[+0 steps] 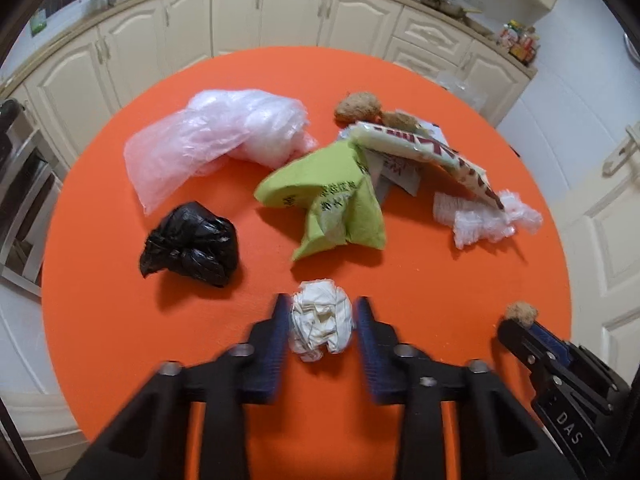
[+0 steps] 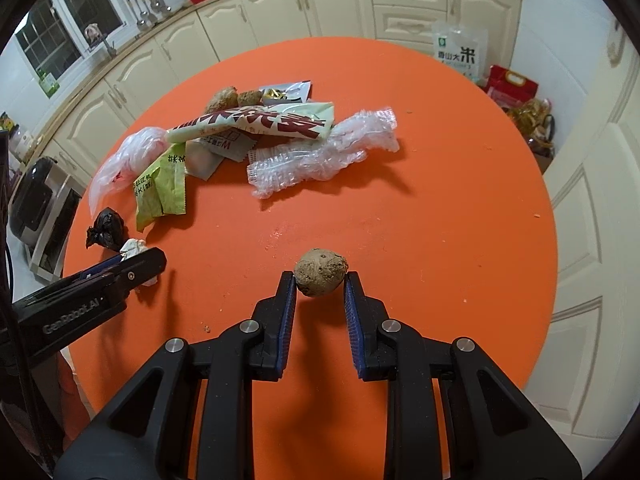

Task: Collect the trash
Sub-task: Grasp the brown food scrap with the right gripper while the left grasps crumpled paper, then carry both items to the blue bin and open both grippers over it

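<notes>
Bare orange table right of the wrapper pile; bags crowd the left.

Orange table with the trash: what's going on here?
A person is clearing litter off the round orange table with two handheld grippers. The right gripper is shut on a brown lump; the left gripper brackets a crumpled white paper ball, pads about touching it. A black bag wad, a clear plastic bag, a green wrapper, a red-and-white snack packet and crinkled clear plastic lie farther back.
</notes>
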